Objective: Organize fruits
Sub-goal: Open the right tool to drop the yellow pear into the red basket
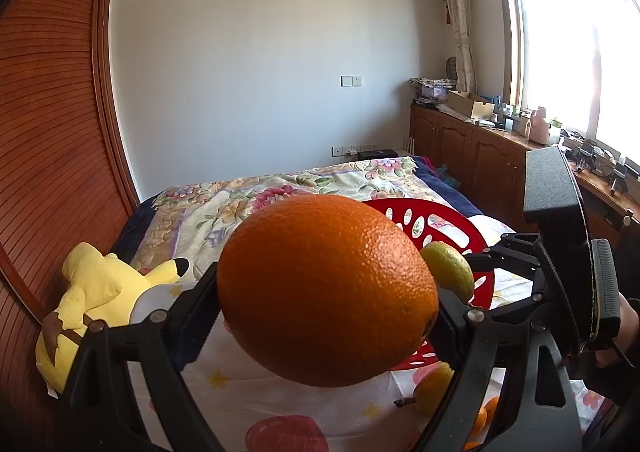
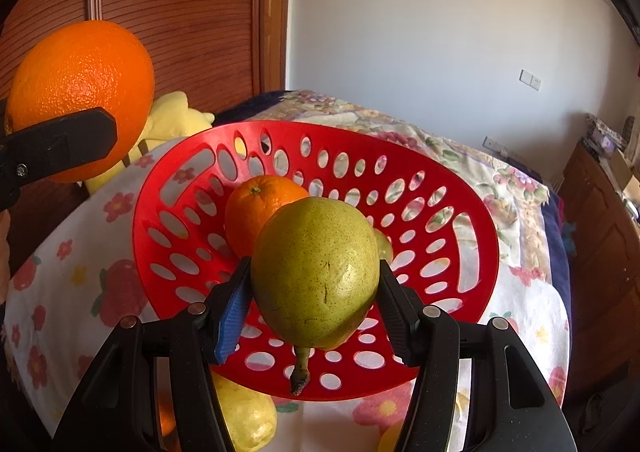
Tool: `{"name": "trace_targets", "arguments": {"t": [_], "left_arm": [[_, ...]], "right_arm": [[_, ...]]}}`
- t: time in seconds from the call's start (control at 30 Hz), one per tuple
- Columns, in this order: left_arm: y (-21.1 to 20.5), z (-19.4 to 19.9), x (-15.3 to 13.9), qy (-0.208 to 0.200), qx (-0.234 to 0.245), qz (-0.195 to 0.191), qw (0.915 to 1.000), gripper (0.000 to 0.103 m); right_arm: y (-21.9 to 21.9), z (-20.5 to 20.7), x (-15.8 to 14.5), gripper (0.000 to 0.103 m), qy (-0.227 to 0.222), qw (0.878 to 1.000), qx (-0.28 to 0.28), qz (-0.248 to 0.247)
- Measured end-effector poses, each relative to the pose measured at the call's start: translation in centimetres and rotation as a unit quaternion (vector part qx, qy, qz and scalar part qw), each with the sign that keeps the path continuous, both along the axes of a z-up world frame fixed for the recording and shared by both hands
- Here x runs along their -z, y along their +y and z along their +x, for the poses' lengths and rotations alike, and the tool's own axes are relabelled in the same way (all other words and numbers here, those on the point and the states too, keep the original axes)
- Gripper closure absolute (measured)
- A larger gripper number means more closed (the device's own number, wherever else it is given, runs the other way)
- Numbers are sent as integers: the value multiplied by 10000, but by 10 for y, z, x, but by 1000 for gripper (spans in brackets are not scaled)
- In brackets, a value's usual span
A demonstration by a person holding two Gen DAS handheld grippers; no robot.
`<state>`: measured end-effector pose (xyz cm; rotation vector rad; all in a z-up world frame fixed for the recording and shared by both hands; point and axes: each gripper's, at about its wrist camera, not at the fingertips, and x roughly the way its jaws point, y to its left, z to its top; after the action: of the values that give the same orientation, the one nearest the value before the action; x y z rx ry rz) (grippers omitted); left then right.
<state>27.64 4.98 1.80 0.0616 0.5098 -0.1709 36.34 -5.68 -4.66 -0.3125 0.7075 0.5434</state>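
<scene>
- The right gripper (image 2: pixel 316 298) is clenched on a green pear (image 2: pixel 316 272). The pear's long axis runs roughly along the fingers, with the stem pointing back and down toward the camera and the fat end pointing forward.
- Directly ahead of and below that pear lies the red basket (image 2: pixel 472 212), a shallow perforated bowl resting on the flowered bedspread (image 2: pixel 60 292). The pear overlaps the basket's near half in the right wrist view, so the judgement is that the right hand is the nearer one to a drop: its next move looks like a short push forward and down.
- In the basket already sit a small orange (image 2: pixel 256 204), just behind the pear, and a sliver of a greenish fruit at the pear's right edge. The open floor is to the right and the far side.
- The left gripper (image 1: pixel 326 306) grips a large orange (image 1: pixel 326 290) across its middle, with its longer axis across the fingers.
- From the left wrist, the basket (image 1: pixel 472 236) lies ahead and to the right, mostly hidden behind the orange; the right wrist view shows that orange (image 2: pixel 82 96) held high, left of the basket's rim and not over it. It likely needs a rightward carry first.
- A yellow fruit (image 2: pixel 248 416) lies on the bedspread just short of the basket's near rim.
- Farther left, a yellow plush toy (image 1: pixel 92 300) rests against the wooden wardrobe (image 1: pixel 52 112).
</scene>
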Motion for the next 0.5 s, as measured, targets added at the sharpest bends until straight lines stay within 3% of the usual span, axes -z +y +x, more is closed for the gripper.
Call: {"name": "trace_targets", "arguments": {"t": [0.5], "left_arm": [[-3, 1, 4, 47, 5, 17, 10000, 14]], "right_arm": [[-2, 3, 5, 42, 80, 9999, 104, 16]]}}
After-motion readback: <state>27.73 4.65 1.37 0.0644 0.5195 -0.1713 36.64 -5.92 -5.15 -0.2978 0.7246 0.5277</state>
